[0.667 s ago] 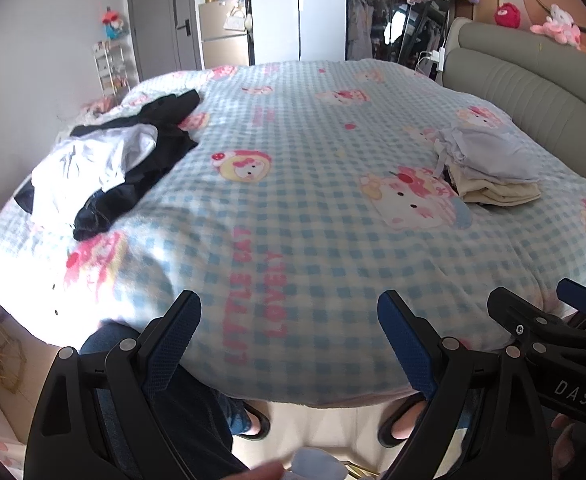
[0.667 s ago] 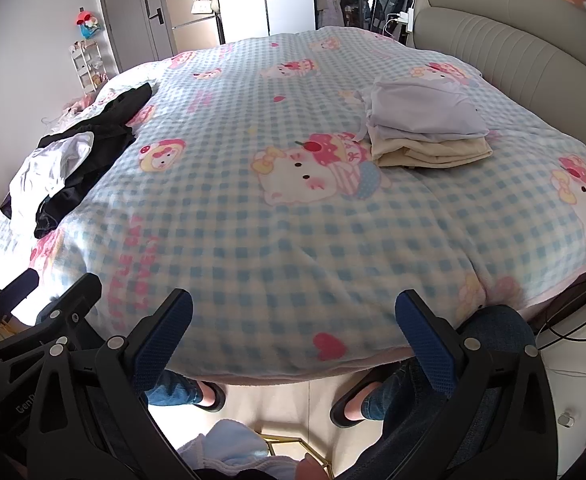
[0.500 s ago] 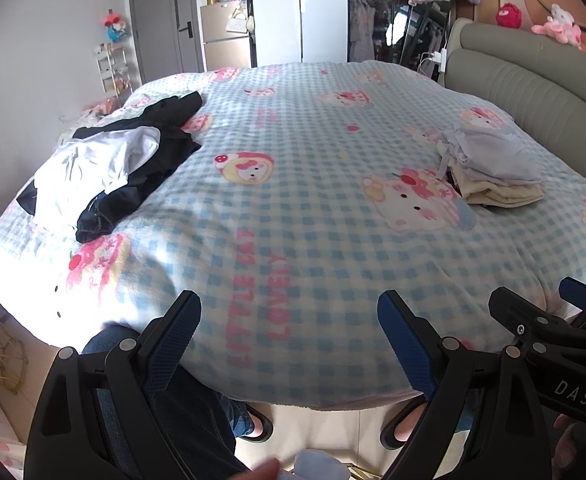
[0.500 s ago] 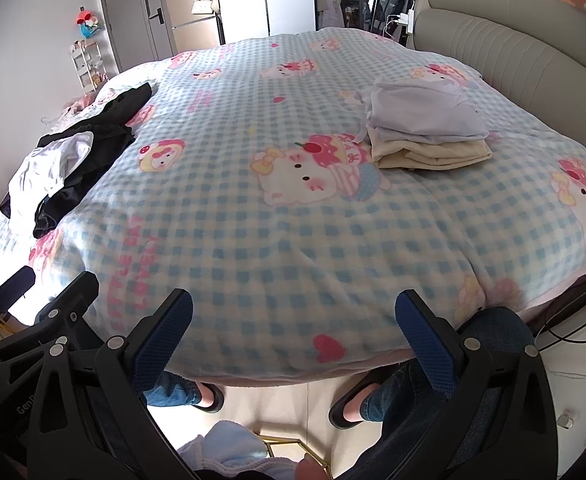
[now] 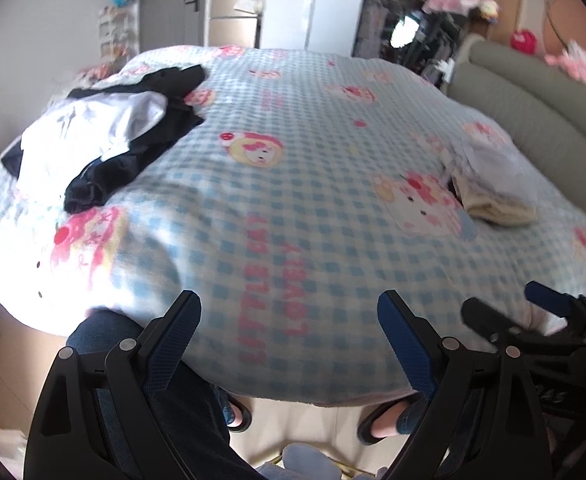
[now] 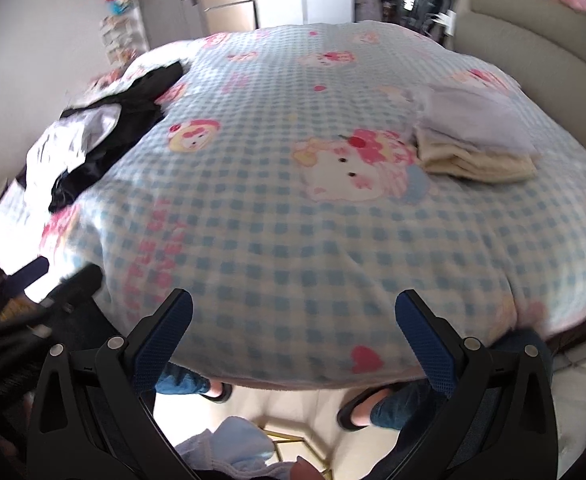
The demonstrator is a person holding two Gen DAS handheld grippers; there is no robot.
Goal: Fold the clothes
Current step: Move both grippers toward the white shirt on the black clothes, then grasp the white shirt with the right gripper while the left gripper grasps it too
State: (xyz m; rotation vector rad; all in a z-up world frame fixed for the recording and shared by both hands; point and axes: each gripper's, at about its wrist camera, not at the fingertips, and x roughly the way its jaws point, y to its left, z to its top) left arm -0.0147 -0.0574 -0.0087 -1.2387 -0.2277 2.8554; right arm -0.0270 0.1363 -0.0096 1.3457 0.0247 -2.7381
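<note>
A heap of unfolded clothes, a white garment (image 5: 89,136) over black ones (image 5: 141,152), lies on the bed's left side; it also shows in the right wrist view (image 6: 93,148). A stack of folded clothes, pale lilac on cream (image 6: 473,140), sits on the bed's right side, seen too in the left wrist view (image 5: 493,180). My left gripper (image 5: 289,324) is open and empty, held off the bed's near edge. My right gripper (image 6: 293,320) is open and empty beside it. Each gripper shows at the edge of the other's view.
The bed has a blue checked cartoon-cat blanket (image 5: 293,200) and a grey padded headboard (image 5: 541,112) on the right. The person's legs and sandalled feet (image 6: 357,412) stand at the bed's near edge. A pale blue cloth (image 6: 229,448) lies low by the floor. Wardrobe and door stand behind.
Both grippers have moved forward and turned slightly left, so the bed looks closer and the views are motion-blurred. Both stay open. The clothes have not moved.
</note>
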